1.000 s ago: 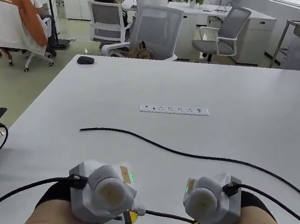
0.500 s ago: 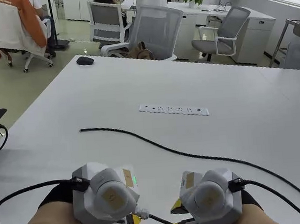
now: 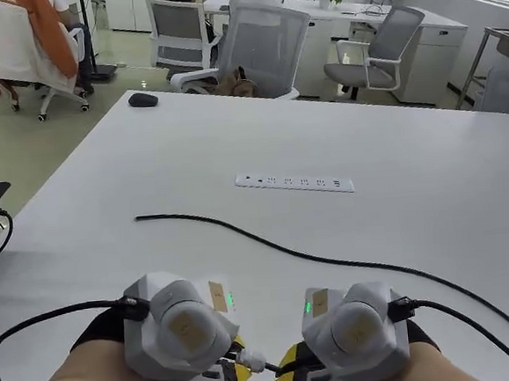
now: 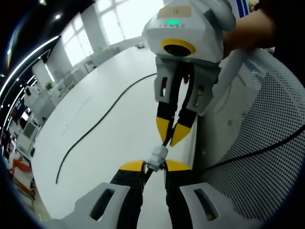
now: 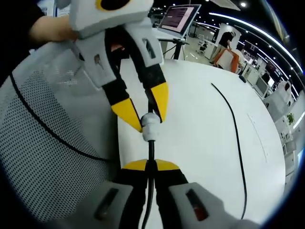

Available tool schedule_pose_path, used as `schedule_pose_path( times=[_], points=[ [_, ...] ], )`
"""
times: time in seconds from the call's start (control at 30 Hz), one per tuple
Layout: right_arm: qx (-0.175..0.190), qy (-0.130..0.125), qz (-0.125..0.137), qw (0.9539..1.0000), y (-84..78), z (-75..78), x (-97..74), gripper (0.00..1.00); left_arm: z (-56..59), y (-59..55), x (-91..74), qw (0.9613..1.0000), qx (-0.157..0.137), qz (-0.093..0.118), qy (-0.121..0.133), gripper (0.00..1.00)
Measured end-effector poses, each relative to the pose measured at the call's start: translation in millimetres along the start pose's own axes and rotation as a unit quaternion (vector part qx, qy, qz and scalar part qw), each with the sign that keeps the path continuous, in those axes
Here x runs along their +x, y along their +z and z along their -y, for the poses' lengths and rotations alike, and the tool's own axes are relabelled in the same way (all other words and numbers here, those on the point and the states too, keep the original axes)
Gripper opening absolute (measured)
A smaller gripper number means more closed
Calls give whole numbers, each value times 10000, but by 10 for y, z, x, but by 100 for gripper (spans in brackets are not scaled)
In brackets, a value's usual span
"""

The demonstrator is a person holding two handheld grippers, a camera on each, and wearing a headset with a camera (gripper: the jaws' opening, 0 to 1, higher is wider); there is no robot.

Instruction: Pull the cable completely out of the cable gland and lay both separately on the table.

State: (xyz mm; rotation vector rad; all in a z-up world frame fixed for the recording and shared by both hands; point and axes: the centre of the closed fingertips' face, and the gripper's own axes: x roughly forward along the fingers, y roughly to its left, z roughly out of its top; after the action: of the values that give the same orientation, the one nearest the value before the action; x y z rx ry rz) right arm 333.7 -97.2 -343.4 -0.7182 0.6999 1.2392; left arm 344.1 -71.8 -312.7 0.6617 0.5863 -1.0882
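Observation:
The black cable (image 3: pixel 331 261) lies in a long curve across the white table (image 3: pixel 414 196), its near end coming to my hands at the front edge. My left gripper (image 3: pixel 238 368) is shut on the small white cable gland (image 3: pixel 252 362). In the left gripper view the gland (image 4: pixel 157 156) sits between the yellow tips of the left gripper (image 4: pixel 155 166). Just beyond it the right gripper (image 4: pixel 172 136) pinches the cable. In the right gripper view my right gripper (image 5: pixel 150 165) is shut on the cable (image 5: pixel 151 148) right behind the gland (image 5: pixel 148 125).
A white power strip (image 3: pixel 294 184) lies mid-table beyond the cable. A black mouse (image 3: pixel 143 99) sits at the far left corner. Office chairs (image 3: pixel 265 44) stand behind the table. The grippers' own black leads trail off to both sides near the front edge.
The right gripper has moved left along the cable and now sits close against the gland. The left gripper has stayed about where it was, holding the gland.

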Motion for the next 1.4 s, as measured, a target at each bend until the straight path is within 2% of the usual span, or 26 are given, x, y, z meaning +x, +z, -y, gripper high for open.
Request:
schedule_pose_path(
  times=[0.2,0.27,0.37,0.5,0.63,0.7,0.8,0.87,0.97,1.07,1.17,1.2,1.23,1.3,1.33,1.4],
  points=[
    [-11,-209,-335,9992,-147,96,-3,2,-87,-44,-30,9998,-125,-30,122,17],
    [33,-253,-376,9990,-177,121,-6,2,-134,-64,-50,9996,-169,-54,209,17],
    [54,-376,-599,9975,-280,183,-18,2,-194,-62,-86,9991,-281,-1,305,17],
    [177,-454,-654,9967,-314,222,-34,2,-211,-83,-92,9989,-307,-22,359,17],
    [273,-601,-987,9929,-479,282,-59,2,-268,-109,-111,9984,-263,-90,502,17],
    [417,-741,-1128,9900,-564,335,-92,3,-278,-115,-126,9981,-367,-61,493,17],
    [738,-839,-1060,9881,-589,388,-121,3,-248,-117,-121,9983,-344,-65,457,17],
    [783,-875,-1080,9872,-603,418,-113,3,-209,-155,-91,9986,-306,-162,387,17],
    [873,-836,-1183,9856,-637,449,-85,3,-203,-168,-80,9988,-224,-220,379,17],
    [1053,-560,-1065,9871,-613,500,-10,3,-186,-179,-74,9989,-238,-237,324,17],
    [936,-491,-890,9904,-557,710,46,3,-148,-187,-52,9991,-175,-286,256,17],
    [1095,-495,-807,9895,-554,820,68,3,-137,-188,-44,9992,-143,-301,240,17],
    [1290,-473,-739,9878,-556,887,89,3,-131,-191,-40,9992,-135,-312,220,17],
    [1578,-637,-523,9840,-580,1141,126,3,-124,-203,-36,9992,-106,-342,201,17],
    [1789,-765,-501,9796,-646,1291,135,3,-124,-210,-37,9991,-101,-354,198,17],
    [2107,-926,-502,9719,-754,1452,142,4,-134,-236,-42,9990,-153,-373,195,17]
  ],
)
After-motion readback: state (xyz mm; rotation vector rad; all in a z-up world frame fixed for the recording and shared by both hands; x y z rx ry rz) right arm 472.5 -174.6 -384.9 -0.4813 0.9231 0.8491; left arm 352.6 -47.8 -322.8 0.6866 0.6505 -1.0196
